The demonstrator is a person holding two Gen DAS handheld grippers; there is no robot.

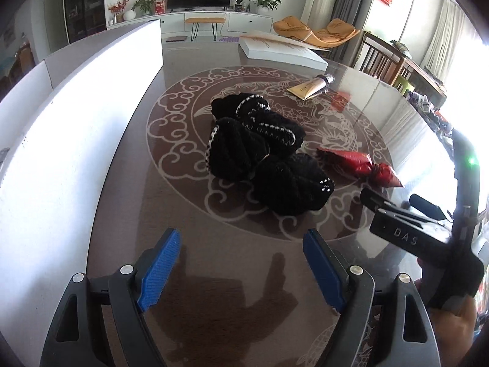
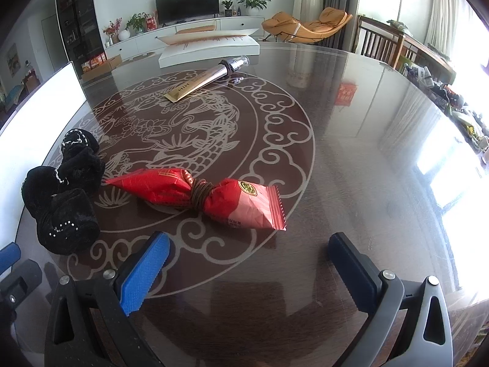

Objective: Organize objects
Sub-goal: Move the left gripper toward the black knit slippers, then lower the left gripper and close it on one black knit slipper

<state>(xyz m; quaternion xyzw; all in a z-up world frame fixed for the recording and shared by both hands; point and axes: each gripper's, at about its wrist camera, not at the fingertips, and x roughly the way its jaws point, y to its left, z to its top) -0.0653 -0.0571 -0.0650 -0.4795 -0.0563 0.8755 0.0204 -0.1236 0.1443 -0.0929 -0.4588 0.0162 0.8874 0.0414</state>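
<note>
Living room behind: dark television [image 2: 187,2] on a long white cabinet, orange lounge chair [image 2: 308,24] by the curtains. Up front, glossy dark brown table top [image 2: 351,159] with a pale cloud-and-fish pattern.

Near its centre, heap of black fuzzy knitted fabric with white stitching [image 1: 262,156], just beside a red foil snack packet cinched at the middle by a brown band [image 2: 198,197]. Farther back, gold-and-silver cosmetic tube [image 2: 201,81] lying flat, well apart from the packet; beyond it a flat white box [image 2: 211,50]. Along the left edge, white upright panel [image 1: 76,128].

Left gripper [image 1: 241,272] above bare table, blue pads spread wide, nothing between. Right gripper [image 2: 247,270] likewise spread and empty, near the packet but apart from it.
</note>
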